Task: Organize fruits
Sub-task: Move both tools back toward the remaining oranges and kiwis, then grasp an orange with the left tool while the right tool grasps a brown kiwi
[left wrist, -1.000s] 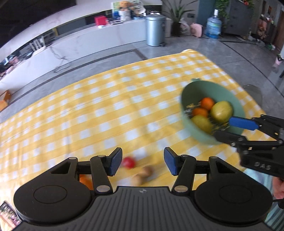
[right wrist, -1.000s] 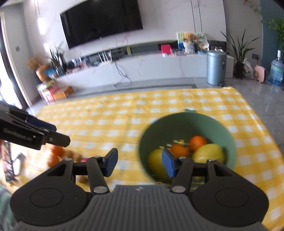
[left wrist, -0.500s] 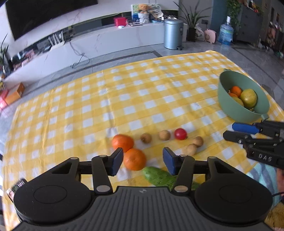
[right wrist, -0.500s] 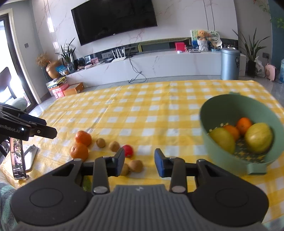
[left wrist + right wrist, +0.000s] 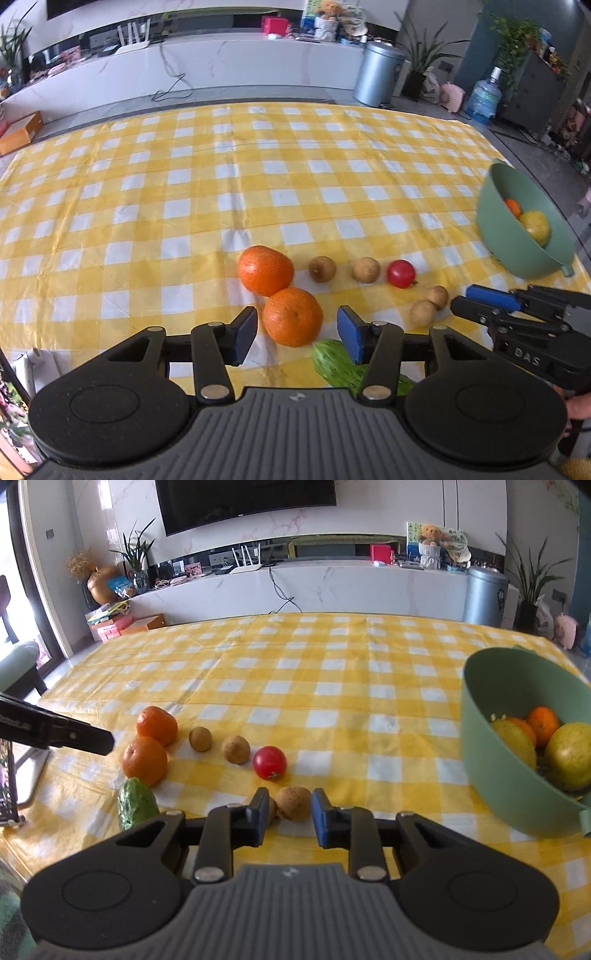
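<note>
Views: only the right wrist shows a phone stand [image 5: 22, 775] at the tabletop's left edge; only the left wrist shows the right gripper [image 5: 460, 301] from outside.
Bowl: green bowl [image 5: 491, 775], right edge, holds small oranges [image 5: 543, 722] and yellow-green fruits [image 5: 570, 760].
Left gripper [image 5: 297, 338]: open, lately narrowed; near orange [image 5: 293, 316] between pads, untouched.
Right gripper: just closed to a narrow gap framing a small brown fruit [image 5: 293, 803]; contact unclear.
Near edge: far orange [image 5: 157, 725], tomato [image 5: 269, 762], cucumber [image 5: 136, 806].

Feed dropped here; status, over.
Left gripper open, jaws just narrowed, nothing gripped; near orange ahead. Right gripper shut; small brown fruit at its tips, grip unconfirmed. Cucumber beside that orange.
</note>
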Action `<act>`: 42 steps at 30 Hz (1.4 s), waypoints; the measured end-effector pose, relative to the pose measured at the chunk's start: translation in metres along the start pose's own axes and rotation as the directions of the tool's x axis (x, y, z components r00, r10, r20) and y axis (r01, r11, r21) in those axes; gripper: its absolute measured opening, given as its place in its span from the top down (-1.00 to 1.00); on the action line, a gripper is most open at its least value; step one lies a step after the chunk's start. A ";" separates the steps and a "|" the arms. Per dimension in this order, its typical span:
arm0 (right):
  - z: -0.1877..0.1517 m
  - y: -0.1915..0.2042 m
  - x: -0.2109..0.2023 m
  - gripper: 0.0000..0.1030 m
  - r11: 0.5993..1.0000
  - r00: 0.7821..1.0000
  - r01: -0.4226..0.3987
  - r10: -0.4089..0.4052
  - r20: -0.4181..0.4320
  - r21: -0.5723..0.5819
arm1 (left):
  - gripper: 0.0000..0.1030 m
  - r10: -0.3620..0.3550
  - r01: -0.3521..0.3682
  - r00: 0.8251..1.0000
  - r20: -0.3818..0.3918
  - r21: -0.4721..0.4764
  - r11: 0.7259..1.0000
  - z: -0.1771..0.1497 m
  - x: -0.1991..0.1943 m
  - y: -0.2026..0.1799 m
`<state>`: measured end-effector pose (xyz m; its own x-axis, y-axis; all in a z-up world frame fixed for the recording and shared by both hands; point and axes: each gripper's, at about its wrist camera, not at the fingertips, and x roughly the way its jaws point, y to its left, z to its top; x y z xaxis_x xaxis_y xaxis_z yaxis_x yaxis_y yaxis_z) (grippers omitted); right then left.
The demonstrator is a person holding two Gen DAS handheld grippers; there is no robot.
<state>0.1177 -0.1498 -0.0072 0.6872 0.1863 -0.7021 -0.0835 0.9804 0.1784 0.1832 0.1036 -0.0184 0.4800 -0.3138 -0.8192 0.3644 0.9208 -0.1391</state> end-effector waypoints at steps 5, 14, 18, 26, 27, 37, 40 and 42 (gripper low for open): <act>0.000 -0.013 0.009 0.57 0.994 1.000 -0.015 0.016 -0.009 0.111 | -0.14 -0.035 0.032 0.999 -0.030 -0.097 0.995 0.001 0.019 0.012; 0.003 -0.025 0.024 0.57 0.974 0.996 -0.061 0.072 -0.044 0.217 | -0.25 -0.050 0.040 0.997 -0.064 -0.150 0.988 0.001 0.037 0.015; 0.001 -0.031 0.029 0.56 0.967 0.995 -0.070 0.086 -0.053 0.245 | -0.25 -0.034 0.018 0.995 -0.096 -0.157 0.987 0.000 0.046 0.016; 0.000 -0.038 0.034 0.48 0.954 0.989 -0.108 0.132 -0.069 0.278 | -0.26 -0.003 -0.013 0.993 -0.118 -0.130 0.991 0.001 0.055 0.009; 0.000 -0.039 0.035 0.48 0.952 0.988 -0.112 0.137 -0.067 0.285 | -0.26 -0.004 -0.012 0.993 -0.116 -0.129 0.992 0.001 0.057 0.008; 0.001 -0.042 0.037 0.52 0.945 0.985 -0.138 0.162 -0.057 0.295 | -0.03 0.033 -0.043 0.992 -0.123 -0.081 0.996 0.004 0.059 -0.005; 0.000 -0.043 0.036 0.53 0.947 0.985 -0.143 0.164 -0.049 0.287 | -0.02 0.058 -0.068 0.990 -0.128 -0.075 0.995 0.005 0.060 -0.009; 0.001 -0.043 0.034 0.53 0.949 0.987 -0.137 0.154 -0.040 0.283 | -0.01 0.073 -0.082 0.989 -0.130 -0.070 0.994 0.006 0.059 -0.011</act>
<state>0.1452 -0.1858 -0.0380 0.6371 0.3376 -0.6929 0.0305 0.8872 0.4603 0.2121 0.0734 -0.0622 0.3976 -0.2134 -0.8924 0.2671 0.9574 -0.1100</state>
